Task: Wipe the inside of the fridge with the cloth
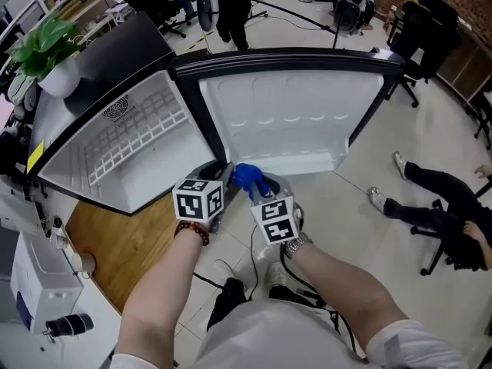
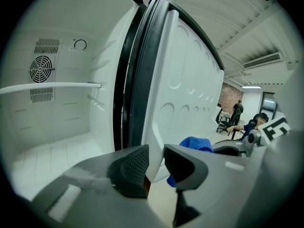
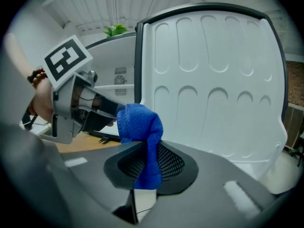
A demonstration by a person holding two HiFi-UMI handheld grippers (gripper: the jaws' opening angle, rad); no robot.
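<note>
Right tongs clamped on blue cloth, bunched just before open fridge door, not yet inside. Left tongs pinch door's lower edge, likely bracing it. Step: approach. Next: carry cloth left into fridge, press on wall under shelf.

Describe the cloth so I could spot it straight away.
Find the white fridge door standing open in the middle. At its near edge, the right gripper pinches the cloth: the only bright blue thing among white and grey.
</note>
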